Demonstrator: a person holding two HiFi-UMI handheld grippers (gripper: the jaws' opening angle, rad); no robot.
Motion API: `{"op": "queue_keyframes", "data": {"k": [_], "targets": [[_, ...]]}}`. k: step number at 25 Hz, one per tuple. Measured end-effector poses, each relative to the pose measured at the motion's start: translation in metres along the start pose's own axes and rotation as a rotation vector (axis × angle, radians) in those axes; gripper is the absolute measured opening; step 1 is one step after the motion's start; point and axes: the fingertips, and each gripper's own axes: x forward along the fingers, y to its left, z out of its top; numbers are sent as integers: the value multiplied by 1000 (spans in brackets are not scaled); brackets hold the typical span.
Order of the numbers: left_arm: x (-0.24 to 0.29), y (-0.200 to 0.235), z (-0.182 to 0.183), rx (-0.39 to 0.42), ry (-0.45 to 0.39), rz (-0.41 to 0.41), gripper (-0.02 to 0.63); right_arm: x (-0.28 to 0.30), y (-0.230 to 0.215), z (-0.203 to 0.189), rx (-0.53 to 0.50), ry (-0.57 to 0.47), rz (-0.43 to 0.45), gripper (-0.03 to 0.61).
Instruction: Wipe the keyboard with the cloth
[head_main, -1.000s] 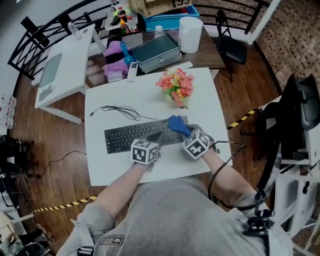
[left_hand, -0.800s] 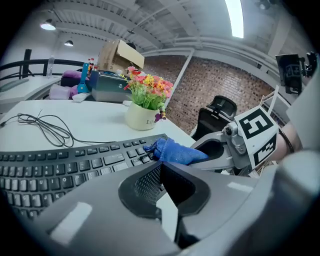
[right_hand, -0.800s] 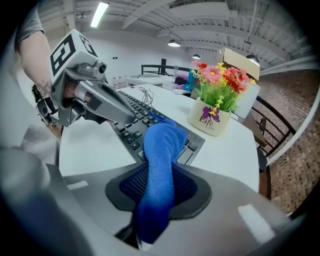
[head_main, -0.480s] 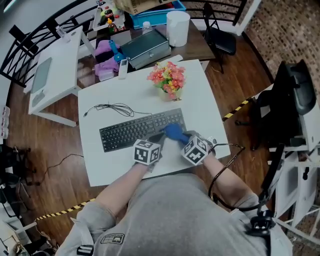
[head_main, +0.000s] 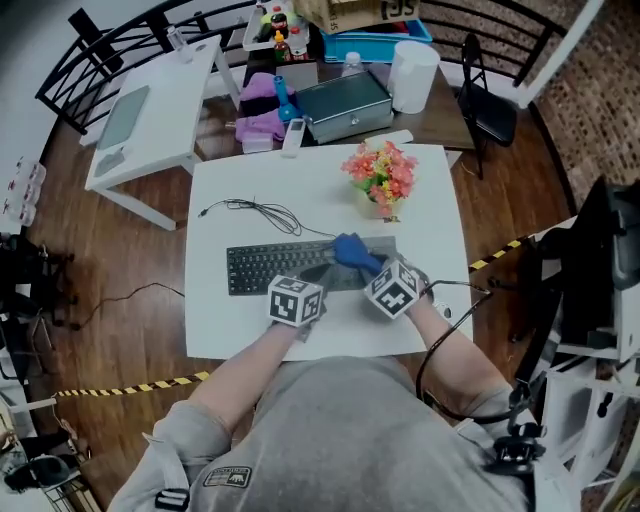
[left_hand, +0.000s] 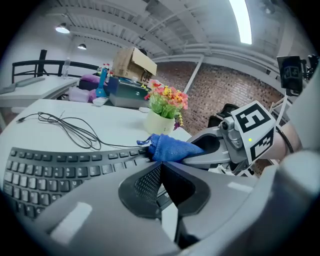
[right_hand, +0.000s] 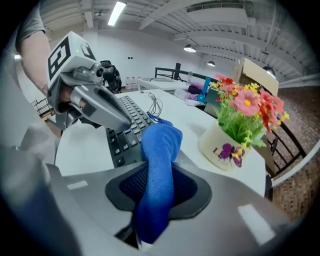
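A black keyboard (head_main: 290, 267) lies across the white table (head_main: 250, 180); it also shows as the keyboard (left_hand: 50, 167) in the left gripper view and the keyboard (right_hand: 125, 127) in the right gripper view. My right gripper (head_main: 362, 262) is shut on a blue cloth (head_main: 350, 250), whose bunched end rests on the keys right of the middle. The cloth (right_hand: 157, 160) runs up between the pads of the right gripper (right_hand: 159, 176). My left gripper (left_hand: 159, 167) is shut with nothing in it, its tip at the keyboard's front edge just left of the cloth (left_hand: 170, 148).
A pot of flowers (head_main: 380, 180) stands close behind the keyboard's right end. The keyboard's cable (head_main: 255, 215) loops on the table behind it. A grey case (head_main: 345, 105) and a white cylinder (head_main: 412, 75) sit on the brown desk beyond.
The right gripper drew the cloth toward the keyboard's front edge, then pushed it back and a little left along the keys. The left gripper stayed at the front edge.
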Motion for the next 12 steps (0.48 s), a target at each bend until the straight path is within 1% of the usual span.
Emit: {"op": "queue_keyframes", "data": {"k": [3, 6, 9, 12], "targets": [[-9, 18, 12, -27, -22, 41, -11, 13, -14, 25, -19, -19, 2, 114], [-15, 34, 20, -59, -36, 70, -11, 24, -22, 41, -36, -21, 9, 114], [-15, 40, 23, -78, -34, 76, -11, 32, -21, 46, -50, -14, 20, 114], [-13, 39, 22, -77, -26, 61, -11, 32, -15, 46, -43, -13, 23, 114]]}}
